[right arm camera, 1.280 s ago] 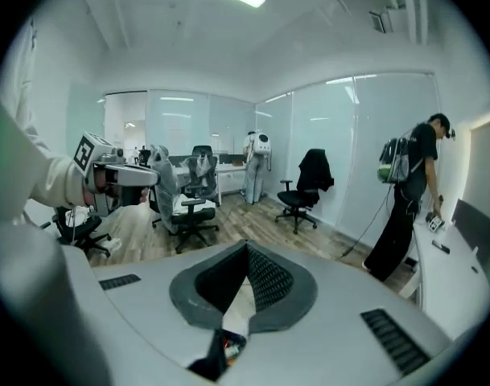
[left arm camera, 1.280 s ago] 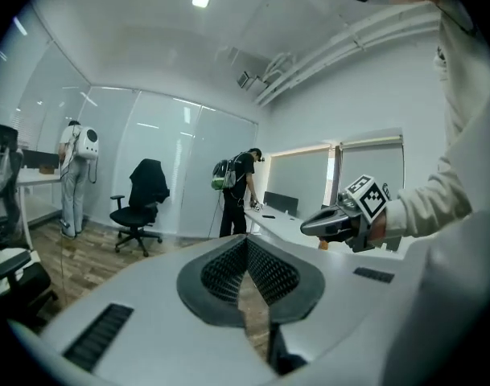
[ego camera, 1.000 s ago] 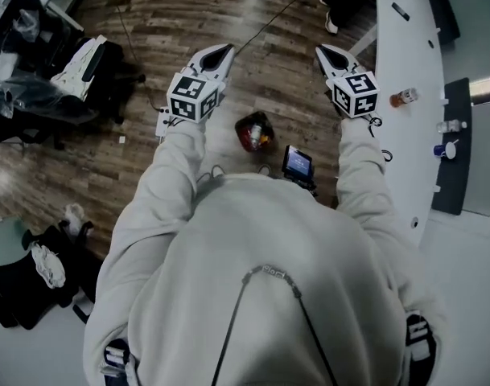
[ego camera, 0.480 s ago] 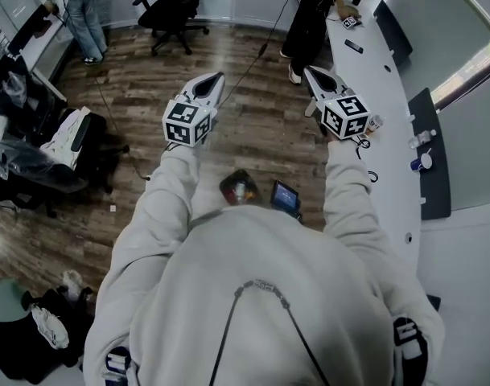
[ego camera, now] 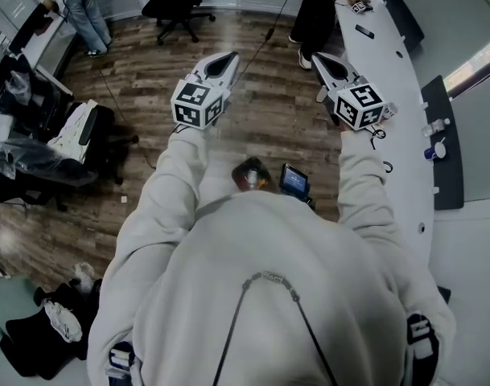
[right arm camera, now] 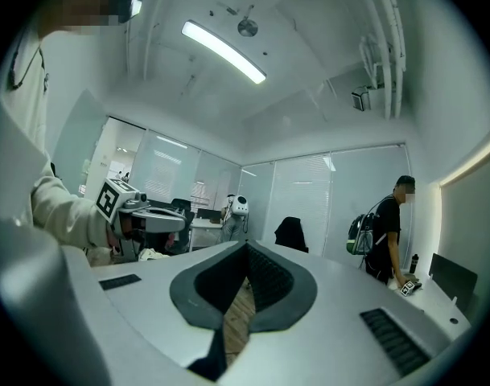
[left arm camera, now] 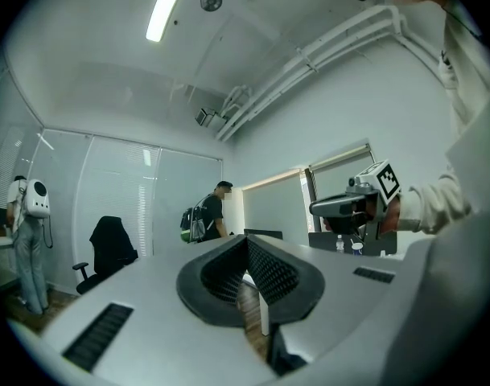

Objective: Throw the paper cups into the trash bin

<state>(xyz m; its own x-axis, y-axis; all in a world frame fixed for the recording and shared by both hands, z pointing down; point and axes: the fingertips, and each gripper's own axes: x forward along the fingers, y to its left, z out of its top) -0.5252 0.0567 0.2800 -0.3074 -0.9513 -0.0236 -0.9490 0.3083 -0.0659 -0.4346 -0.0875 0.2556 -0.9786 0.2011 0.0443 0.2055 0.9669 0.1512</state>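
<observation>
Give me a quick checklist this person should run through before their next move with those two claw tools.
1. Left gripper free: ok. Its jaws are together with nothing between them.
2. Right gripper free: ok. Its jaws are together and it holds nothing.
3. Jaws ready to take a cup: not ok, since both are shut.
4. Paper cup found: cannot tell. Small items stand on the white counter at the right, too small to name.
5. Trash bin found: cannot tell. No view clearly shows one.
6. Way ahead free: not ok. A person stands at the counter ahead.
</observation>
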